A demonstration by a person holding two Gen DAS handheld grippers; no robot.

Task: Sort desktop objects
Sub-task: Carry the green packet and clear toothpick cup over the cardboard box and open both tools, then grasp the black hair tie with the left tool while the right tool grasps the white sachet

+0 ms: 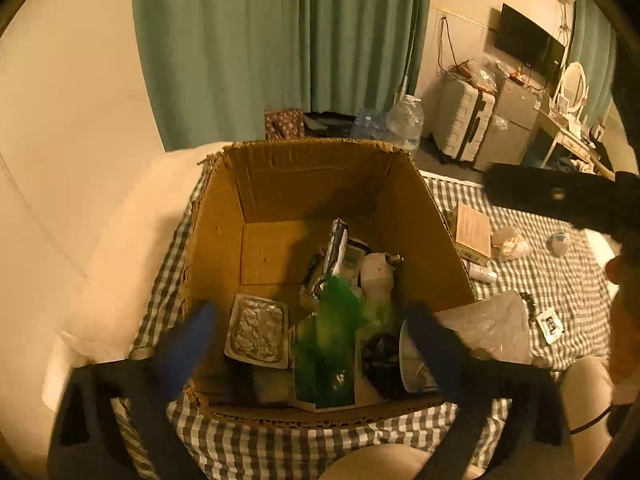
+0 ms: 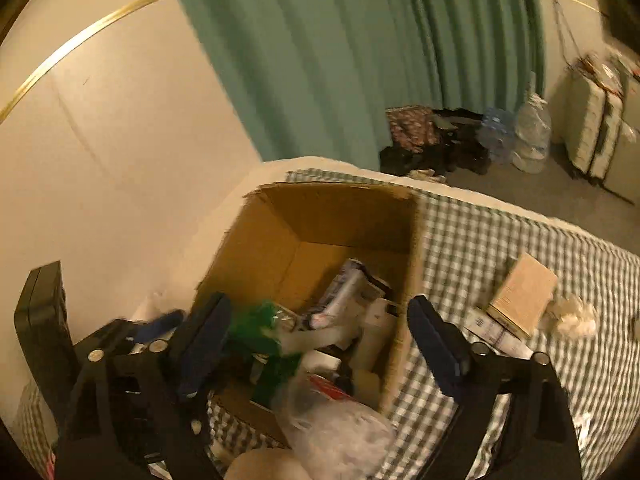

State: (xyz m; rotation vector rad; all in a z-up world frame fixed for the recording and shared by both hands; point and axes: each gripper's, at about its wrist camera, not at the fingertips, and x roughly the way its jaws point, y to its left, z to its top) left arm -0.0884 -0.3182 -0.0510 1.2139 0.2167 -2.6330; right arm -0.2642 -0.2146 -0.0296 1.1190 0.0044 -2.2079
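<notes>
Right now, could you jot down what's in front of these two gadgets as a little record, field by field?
surface: grey-and-white checked cloth
container: open cardboard box standing on the cloth
in the box: foil tray, green packet, white bottle, other packets
left on the cloth: small brown box, crumpled tissue
left gripper: fingers wide apart over the box, nothing between them
right gripper: fingers apart, empty
</notes>
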